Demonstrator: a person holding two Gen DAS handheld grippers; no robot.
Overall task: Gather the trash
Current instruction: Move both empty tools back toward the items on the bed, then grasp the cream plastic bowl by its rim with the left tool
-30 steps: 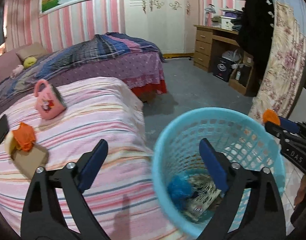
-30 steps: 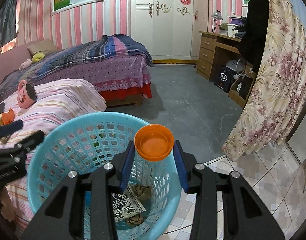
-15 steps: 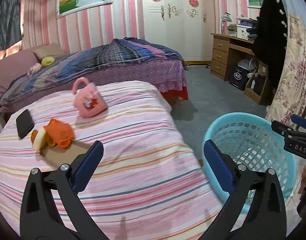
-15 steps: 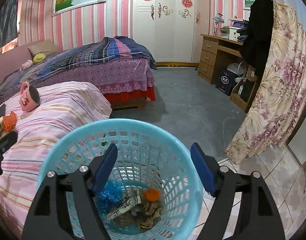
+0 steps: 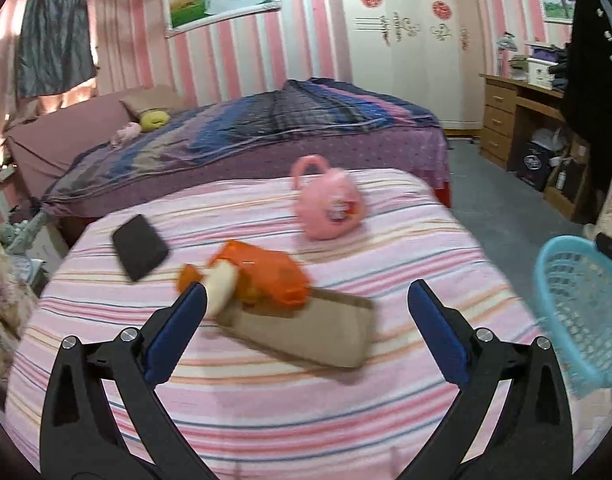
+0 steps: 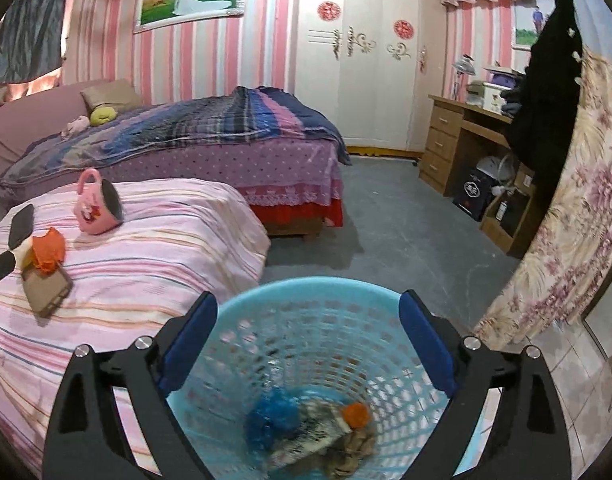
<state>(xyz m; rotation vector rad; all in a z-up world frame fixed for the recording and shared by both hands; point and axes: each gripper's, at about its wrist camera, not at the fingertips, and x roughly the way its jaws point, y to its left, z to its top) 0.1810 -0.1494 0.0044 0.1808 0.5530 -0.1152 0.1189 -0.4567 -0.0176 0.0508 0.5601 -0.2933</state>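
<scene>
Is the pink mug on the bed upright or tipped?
Tipped: the pink mug lies on its side on the bed, mouth facing sideways.

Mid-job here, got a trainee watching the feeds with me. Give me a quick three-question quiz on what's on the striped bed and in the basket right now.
1. True or false: the pink mug stands upright on the striped bed.
2. What lies in the blue basket? A) nothing B) a blue wad, printed paper and an orange cap C) the black phone
3. Fill in: the orange bag rests partly on a flat piece of ____.

Key
1. False: it lies on its side.
2. B: the blue wad, printed paper and orange cap are at the bottom; the black phone is on the bed.
3. Cardboard.
</scene>
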